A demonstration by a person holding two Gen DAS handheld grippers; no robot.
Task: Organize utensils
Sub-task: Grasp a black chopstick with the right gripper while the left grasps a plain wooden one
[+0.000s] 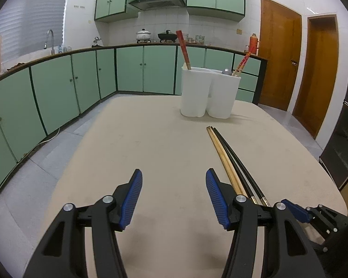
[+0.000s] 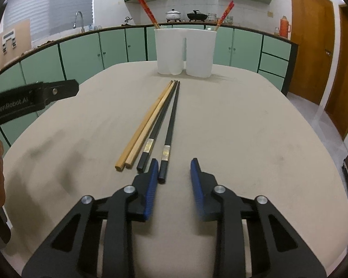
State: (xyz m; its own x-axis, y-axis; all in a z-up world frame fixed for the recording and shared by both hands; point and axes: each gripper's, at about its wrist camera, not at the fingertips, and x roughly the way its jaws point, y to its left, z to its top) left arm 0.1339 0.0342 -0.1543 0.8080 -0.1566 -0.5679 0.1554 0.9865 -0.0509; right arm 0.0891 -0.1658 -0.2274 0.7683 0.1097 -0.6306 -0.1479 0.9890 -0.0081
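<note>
Right tool (image 2: 174, 164) open, one black chopstick (image 2: 169, 134) between its pads — ungripped, left tool (image 1: 174, 176) open over table (image 1: 150, 139)

Beige table (image 2: 243, 127): white two-part utensil holder (image 2: 185, 52) with red chopsticks (image 2: 148, 11); two wooden chopsticks (image 2: 148, 122), two black chopsticks (image 2: 168, 125) flat; right gripper (image 2: 172, 169) jaws apart, straddling one black end.

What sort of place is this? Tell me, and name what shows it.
A home kitchen, most likely. Green cabinets run under a counter with a sink faucet, pots sit beneath a range hood, and a white utensil holder stands on the table.
</note>
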